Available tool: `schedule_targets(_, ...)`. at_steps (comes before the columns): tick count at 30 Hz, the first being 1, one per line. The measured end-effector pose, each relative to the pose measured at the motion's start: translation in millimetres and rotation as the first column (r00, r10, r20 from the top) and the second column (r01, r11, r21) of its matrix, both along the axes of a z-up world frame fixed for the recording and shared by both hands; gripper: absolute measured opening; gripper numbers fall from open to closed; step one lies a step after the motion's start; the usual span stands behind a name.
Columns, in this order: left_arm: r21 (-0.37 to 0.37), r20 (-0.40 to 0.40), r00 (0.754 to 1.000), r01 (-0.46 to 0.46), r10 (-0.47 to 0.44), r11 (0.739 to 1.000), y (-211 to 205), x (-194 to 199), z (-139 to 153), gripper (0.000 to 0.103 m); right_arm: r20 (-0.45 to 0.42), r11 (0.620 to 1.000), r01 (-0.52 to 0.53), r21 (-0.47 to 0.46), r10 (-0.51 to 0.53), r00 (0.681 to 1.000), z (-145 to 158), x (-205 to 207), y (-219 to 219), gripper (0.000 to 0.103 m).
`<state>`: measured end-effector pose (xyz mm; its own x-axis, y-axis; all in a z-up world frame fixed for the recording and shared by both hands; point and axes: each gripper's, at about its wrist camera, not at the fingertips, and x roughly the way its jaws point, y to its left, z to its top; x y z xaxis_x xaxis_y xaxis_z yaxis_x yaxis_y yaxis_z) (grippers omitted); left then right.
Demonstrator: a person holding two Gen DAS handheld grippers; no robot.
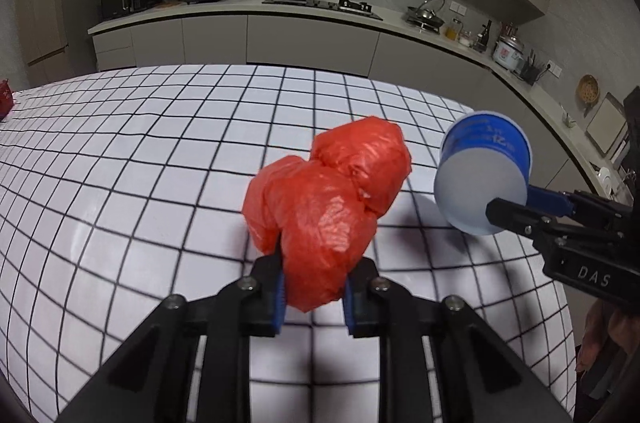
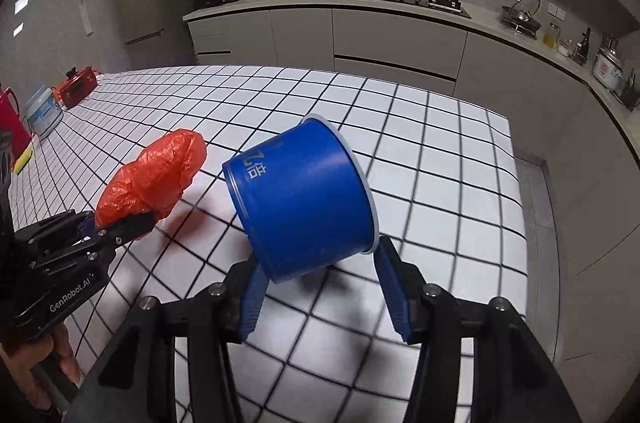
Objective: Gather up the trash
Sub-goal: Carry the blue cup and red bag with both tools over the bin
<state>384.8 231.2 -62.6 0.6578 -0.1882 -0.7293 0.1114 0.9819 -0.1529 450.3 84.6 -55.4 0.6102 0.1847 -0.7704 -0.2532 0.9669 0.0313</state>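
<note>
Checked tablecloth (image 1: pixel 120 183) — white with black grid, spread over the table, taken as landmark. Left gripper (image 1: pixel 314 287): black frame, blue pads, closed tight on a crumpled red plastic bag (image 1: pixel 324 203), bag bulging forward past the fingertips and held clear above the checked tablecloth, shadow cast on the cloth beneath. Right gripper (image 2: pixel 318 283): same build, jaws partly open and clamped on a blue paper cup (image 2: pixel 300 203), left pad against the cup's side near its base, right pad at the white rim; cup tilted on its side, mouth turned lower right, raised above the checked tablecloth toward its right edge. Cup and bag near each other, not touching, bag to the left of cup. At the far left end of the checked tablecloth: red box with black handle (image 2: pixel 78 87), white and blue tub (image 2: pixel 42 113), red jug (image 2: pixel 10 123), yellow sponge (image 2: pixel 24 157). Beyond the checked tablecloth — grey kitchen counter (image 2: pixel 340 3) with pots, pan and hob. Part of a hand (image 2: pixel 40 363) visible on the left gripper's handle.
</note>
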Motion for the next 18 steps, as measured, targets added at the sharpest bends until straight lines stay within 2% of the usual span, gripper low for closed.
schedule_targets(10,0.012,0.03,1.0,-0.002,0.002,1.0,-78.0,-60.8,16.6,0.023,0.042,1.0,0.015,0.025,-0.016,0.999,21.9,-66.8,-95.2,0.054)
schedule_targets(13,0.0,0.039,0.999,0.009,-0.009,1.0,-113.7,-83.6,21.8,0.023,0.052,1.0,0.017,0.018,-0.018,0.999,28.9,-93.5,-138.7,0.054)
schedule_targets(18,-0.011,0.048,0.995,0.084,-0.083,0.996,-189.4,-119.2,24.4,0.023,0.055,0.998,0.07,0.001,-0.07,0.996,29.6,-132.2,-218.5,0.054)
